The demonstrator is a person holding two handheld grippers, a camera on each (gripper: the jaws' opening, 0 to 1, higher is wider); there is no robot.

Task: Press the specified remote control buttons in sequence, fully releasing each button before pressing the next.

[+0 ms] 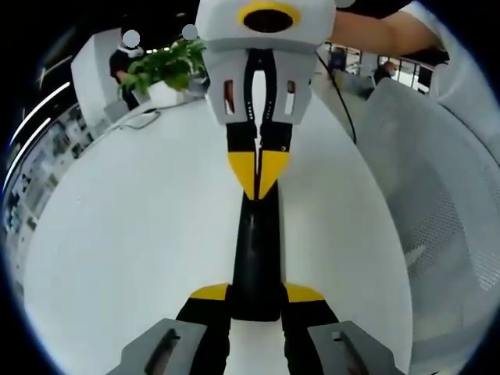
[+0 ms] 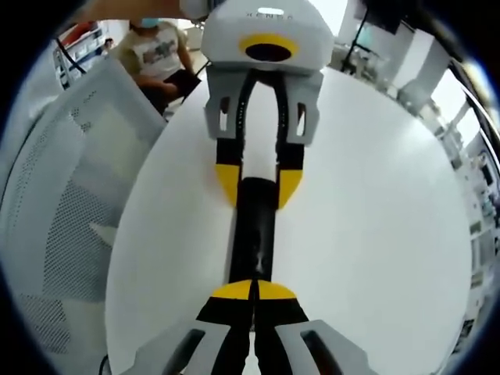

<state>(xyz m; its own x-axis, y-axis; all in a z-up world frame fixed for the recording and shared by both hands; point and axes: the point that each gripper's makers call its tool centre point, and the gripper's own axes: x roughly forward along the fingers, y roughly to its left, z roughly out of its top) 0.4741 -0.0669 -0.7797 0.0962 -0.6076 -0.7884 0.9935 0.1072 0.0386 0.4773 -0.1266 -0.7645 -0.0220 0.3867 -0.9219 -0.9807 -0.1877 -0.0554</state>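
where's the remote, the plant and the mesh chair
remote (image 1: pixel 255 250), left gripper view, middle of its black body
plant (image 1: pixel 166 66), left gripper view, its green leaves
mesh chair (image 2: pixel 58 195), right gripper view, its perforated back

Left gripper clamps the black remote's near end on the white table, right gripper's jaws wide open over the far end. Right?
Not quite: the right gripper has its jaws closed together at the remote, as the right gripper view shows. The left gripper does clamp the remote's other end on the white table.

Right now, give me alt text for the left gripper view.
A slim black remote lies on a white table, its near end held between the left claw. The right claw faces it, its shut yellow tips on the remote's far end. A potted plant stands behind.
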